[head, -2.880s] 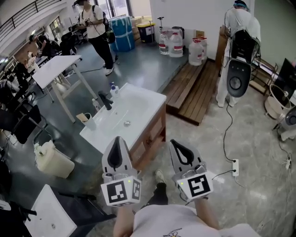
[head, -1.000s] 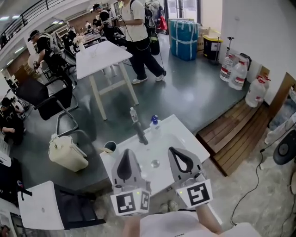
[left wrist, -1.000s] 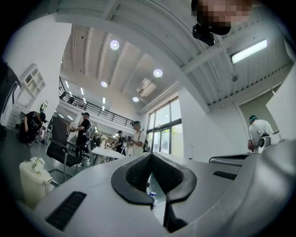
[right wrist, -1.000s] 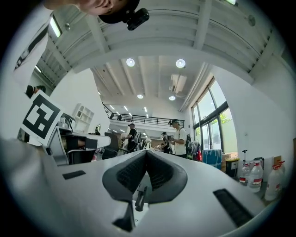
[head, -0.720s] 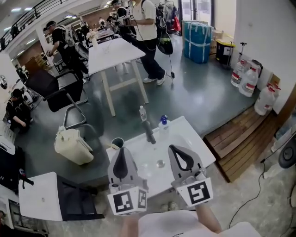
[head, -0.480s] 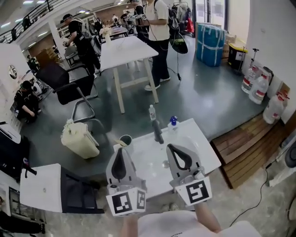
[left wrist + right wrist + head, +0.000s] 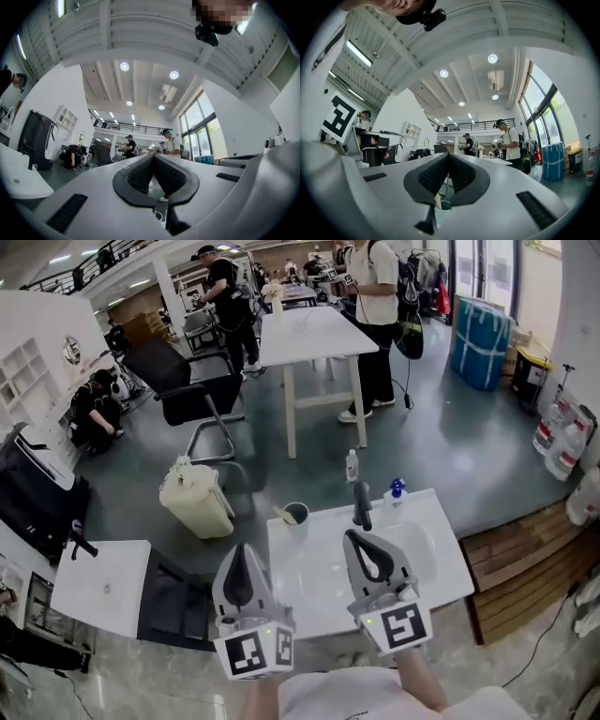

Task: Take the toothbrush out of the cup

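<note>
Head view: the sink [image 7: 427, 563] has swung round from off to one side and now lies square in front of us. The cup [image 7: 296, 515] stands at its far left corner, left of the tap [image 7: 360, 505], with the toothbrush [image 7: 285, 514] leaning out over its rim. The left gripper [image 7: 241, 568] and right gripper [image 7: 369, 557] hang side by side over the near edge, well short of the cup. We judge the approach nearly lined up, with the reach not yet begun.

Left gripper view: the jaws meet tip to tip with nothing between them. Beyond them we see only the hall.

Right gripper view: these jaws are closed and empty too. The cup [image 7: 443, 205] peeps out just below them, a pale handle rising from it. Whichever gripper goes in must open first.
</note>
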`<state>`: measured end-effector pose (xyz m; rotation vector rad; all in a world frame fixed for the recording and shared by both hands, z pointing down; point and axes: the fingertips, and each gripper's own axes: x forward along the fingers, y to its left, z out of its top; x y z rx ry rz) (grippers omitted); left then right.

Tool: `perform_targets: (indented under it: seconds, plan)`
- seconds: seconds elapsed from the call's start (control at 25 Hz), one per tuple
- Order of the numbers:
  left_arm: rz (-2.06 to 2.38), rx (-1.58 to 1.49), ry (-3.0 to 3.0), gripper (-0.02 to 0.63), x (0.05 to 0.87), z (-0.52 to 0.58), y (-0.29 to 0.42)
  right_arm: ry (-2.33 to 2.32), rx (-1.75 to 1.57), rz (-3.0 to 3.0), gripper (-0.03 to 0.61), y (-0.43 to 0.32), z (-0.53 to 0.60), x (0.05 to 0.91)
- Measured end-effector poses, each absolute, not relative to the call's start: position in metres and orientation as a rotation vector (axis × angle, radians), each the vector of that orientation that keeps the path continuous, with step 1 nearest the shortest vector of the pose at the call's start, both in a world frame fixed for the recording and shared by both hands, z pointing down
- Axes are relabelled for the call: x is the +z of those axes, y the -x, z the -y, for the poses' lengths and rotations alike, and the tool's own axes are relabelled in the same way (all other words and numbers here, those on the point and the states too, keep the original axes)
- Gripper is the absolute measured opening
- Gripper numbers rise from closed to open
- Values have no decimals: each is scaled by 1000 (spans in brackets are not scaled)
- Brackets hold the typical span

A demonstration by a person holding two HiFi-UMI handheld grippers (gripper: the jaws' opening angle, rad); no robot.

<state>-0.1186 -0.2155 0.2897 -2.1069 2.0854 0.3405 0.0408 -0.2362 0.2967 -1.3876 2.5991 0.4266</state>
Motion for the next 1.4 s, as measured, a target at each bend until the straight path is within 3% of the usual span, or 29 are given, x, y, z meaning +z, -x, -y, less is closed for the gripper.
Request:
perform_targets:
  seconds: [0.76,0.96,1.04,1.4]
  plan:
    - [-2134,322,2099,24,299,237,134,1352,395,-2661,11,-27,248,305]
    - [-2020,196,2291,273,324,284,111,1404,388,-2659,11,-42,252,308]
    - [-2033,101,2314,317,347,305,105,1434,389,-2662,11,-48,254,312]
    - [-2215,-85,2424,342,449,381,94,1601,375,-2655,11,-82,264,327]
